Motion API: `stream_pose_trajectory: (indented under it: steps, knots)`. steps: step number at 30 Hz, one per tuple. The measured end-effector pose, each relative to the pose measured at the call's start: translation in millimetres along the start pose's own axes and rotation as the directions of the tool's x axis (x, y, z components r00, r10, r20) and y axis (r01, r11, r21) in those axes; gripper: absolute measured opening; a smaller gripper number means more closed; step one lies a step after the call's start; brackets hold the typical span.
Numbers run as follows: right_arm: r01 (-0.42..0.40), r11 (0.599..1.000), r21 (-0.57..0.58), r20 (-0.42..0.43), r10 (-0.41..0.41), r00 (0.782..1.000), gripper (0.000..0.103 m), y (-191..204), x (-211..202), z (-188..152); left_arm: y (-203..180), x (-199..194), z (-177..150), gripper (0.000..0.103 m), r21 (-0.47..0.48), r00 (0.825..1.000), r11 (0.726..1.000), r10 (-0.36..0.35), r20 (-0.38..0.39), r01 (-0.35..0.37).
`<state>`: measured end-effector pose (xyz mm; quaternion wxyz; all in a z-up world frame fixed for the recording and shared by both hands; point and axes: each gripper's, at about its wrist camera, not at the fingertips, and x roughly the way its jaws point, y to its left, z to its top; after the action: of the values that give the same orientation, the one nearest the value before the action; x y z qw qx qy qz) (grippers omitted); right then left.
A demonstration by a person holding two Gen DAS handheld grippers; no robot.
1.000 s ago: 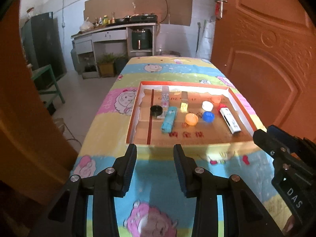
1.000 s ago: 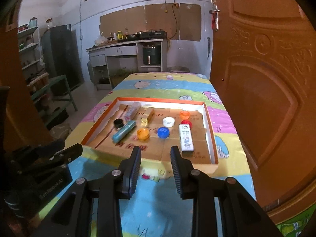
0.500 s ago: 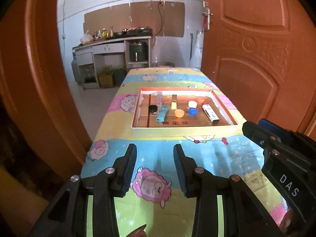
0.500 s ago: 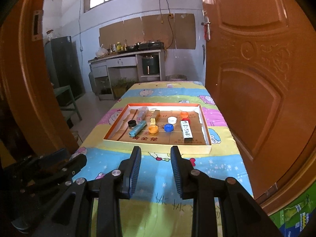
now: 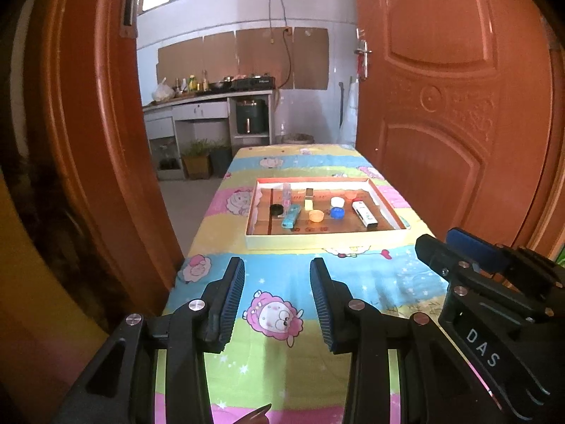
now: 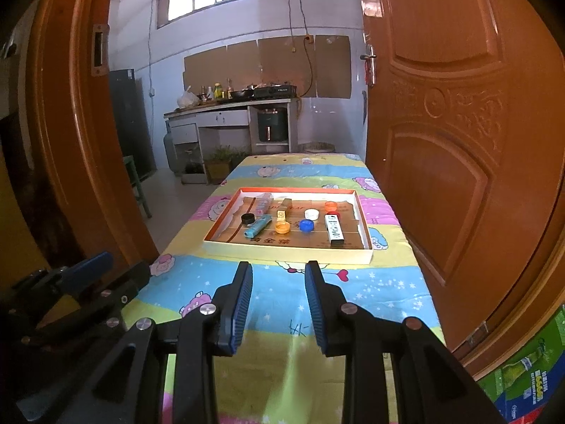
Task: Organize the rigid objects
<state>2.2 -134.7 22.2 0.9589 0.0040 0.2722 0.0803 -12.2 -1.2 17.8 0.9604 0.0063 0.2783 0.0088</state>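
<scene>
We see the left gripper and right gripper above the near tablecloth, jaws parted and empty; the tray of caps and boxes lies farther off.

1. My left gripper is black, with two long angular fingers.
2. The pads on them are dark blue and finely ribbed.
3. Round silver screw heads dot the finger arms.
4. My right gripper is of the same build: black arms, blue ribbed pads, silver screws.
5. White letters "DAS" mark its black side, seen from the left wrist.
</scene>
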Motion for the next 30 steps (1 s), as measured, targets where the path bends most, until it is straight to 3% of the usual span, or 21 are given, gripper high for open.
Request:
stream_pose_trajectory:
  steps: [10,30]
  knots:
    - [0.014,1.0,-0.013,0.024,-0.013,1.0,0.031,6.4,-16.3,-3.6,-2.6,-17.7,-5.6,0.04,-0.001,1.0,1.0,-0.008,0.013,0.008]
    - [0.008,1.0,-0.013,0.019,-0.008,1.0,0.031,7.0,-20.5,-5.6,0.3,-16.8,-5.6,0.04,-0.015,1.0,1.0,-0.007,0.012,0.007]
